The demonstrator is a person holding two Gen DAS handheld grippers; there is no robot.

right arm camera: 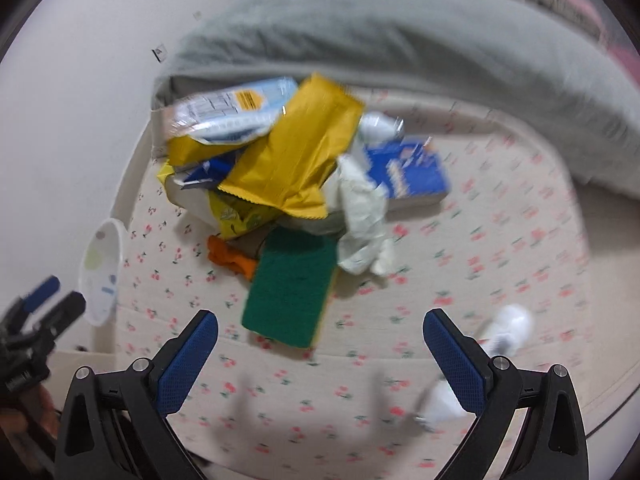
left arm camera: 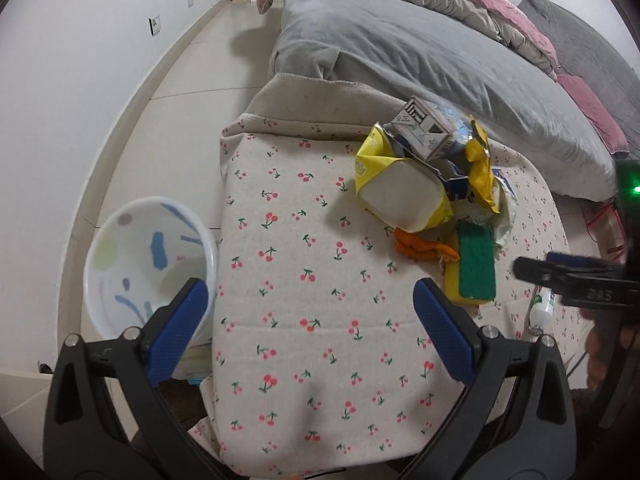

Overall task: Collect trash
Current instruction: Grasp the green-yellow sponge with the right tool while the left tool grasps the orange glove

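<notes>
Two grippers, left [left arm camera: 310,312] and right [right arm camera: 320,344], jaws spread, empty. Trash pile [right arm camera: 280,168] ahead on cherry-print bench [left arm camera: 288,264]; sponge [right arm camera: 290,284] nearest right gripper. Bin [left arm camera: 148,256] on floor left of bench. Risk: loose stack topples when one piece pulled; right view blurred, misaim likely. Grey bed [left arm camera: 400,40] behind, tiled floor [left arm camera: 192,80].

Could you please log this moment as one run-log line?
left claw: open, empty | right claw: open, empty | trash pile: untouched | bin: beside table
</notes>
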